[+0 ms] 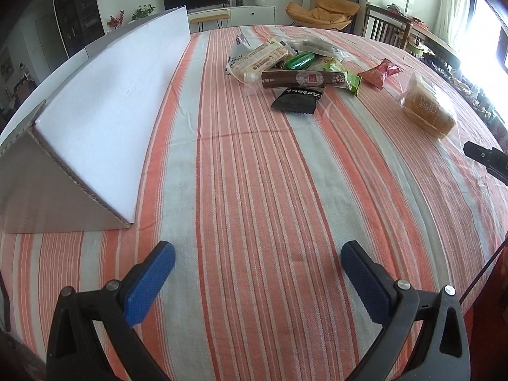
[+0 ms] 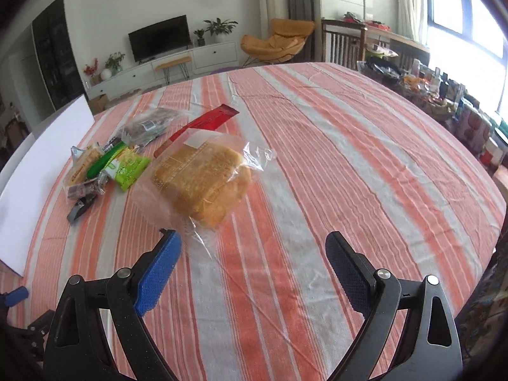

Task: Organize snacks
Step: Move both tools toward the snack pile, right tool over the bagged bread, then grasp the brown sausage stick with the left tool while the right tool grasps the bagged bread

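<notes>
L gripper (image 1: 257, 262) nearest cam, jaws spread, nothing between, low over striped cloth (image 1: 254, 174). R gripper (image 2: 253, 247) also spread, empty; its L pad (image 2: 158, 270) just short of bread bag (image 2: 203, 181), not touching. Snack pile (image 1: 285, 66) mid-table, well beyond L gripper: black pack (image 1: 298, 99) at near edge, brown bar (image 1: 301, 79) behind it, red pack (image 1: 379, 73) to R. White box (image 1: 95, 108) along L side of table, apart from pile.
</notes>
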Demonstrator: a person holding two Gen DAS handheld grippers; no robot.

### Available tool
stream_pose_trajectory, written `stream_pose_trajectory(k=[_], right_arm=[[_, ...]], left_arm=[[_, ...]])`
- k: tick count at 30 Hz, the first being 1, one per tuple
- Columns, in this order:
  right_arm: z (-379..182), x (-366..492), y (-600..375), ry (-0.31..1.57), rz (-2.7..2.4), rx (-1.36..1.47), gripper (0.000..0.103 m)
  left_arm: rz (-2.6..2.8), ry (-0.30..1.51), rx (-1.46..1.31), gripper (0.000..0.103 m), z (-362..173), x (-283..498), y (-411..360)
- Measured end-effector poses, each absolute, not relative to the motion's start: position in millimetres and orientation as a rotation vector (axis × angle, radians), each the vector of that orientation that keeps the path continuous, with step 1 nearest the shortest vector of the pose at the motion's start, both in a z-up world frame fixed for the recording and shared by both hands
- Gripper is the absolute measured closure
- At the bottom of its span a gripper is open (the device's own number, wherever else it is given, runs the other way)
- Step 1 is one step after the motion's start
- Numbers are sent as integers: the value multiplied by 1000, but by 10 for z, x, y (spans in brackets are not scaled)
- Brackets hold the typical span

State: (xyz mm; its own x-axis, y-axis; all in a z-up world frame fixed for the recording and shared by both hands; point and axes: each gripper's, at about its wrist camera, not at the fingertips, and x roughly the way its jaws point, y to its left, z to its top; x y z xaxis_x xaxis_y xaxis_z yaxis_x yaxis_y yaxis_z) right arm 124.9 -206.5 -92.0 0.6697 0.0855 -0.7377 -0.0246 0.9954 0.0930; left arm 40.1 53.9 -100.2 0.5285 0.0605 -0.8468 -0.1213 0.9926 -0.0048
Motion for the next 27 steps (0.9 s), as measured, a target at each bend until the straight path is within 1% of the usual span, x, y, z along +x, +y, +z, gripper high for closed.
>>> stream_pose_trajectory(k=[6, 10, 13, 16, 20, 23, 25, 26, 27], right_arm=[[-1105, 1206, -2155, 864, 46, 96, 9], [-1139, 1193, -2090, 861, 44, 58, 9], [-1161, 1165, -2048, 854, 39, 31, 8], [-1170, 1147, -2014, 850, 35, 6, 8], [-1168, 1135, -2018, 849, 39, 1, 8], [-1145, 1150, -2004, 848, 42, 0, 8], [-1141, 1151, -1993, 849, 46, 2, 8], [-1139, 1152, -1995, 848, 49, 5, 8], [-1138, 1152, -1995, 847, 50, 7, 8]], left_arm=[[94, 1053, -86, 0, -977, 479, 570], [19, 1040, -335, 0, -865, 619, 868], [1, 1036, -459, 1, -776, 872, 983], [-10, 1046, -458, 1, -694, 1328, 875], [78, 1071, -437, 5, -711, 2015, 747], [154, 1091, -378, 6, -833, 2314, 684], [166, 1063, -353, 10, -830, 2281, 666], [143, 1055, -351, 16, -821, 2231, 660], [122, 1048, -348, 18, -812, 2168, 664]])
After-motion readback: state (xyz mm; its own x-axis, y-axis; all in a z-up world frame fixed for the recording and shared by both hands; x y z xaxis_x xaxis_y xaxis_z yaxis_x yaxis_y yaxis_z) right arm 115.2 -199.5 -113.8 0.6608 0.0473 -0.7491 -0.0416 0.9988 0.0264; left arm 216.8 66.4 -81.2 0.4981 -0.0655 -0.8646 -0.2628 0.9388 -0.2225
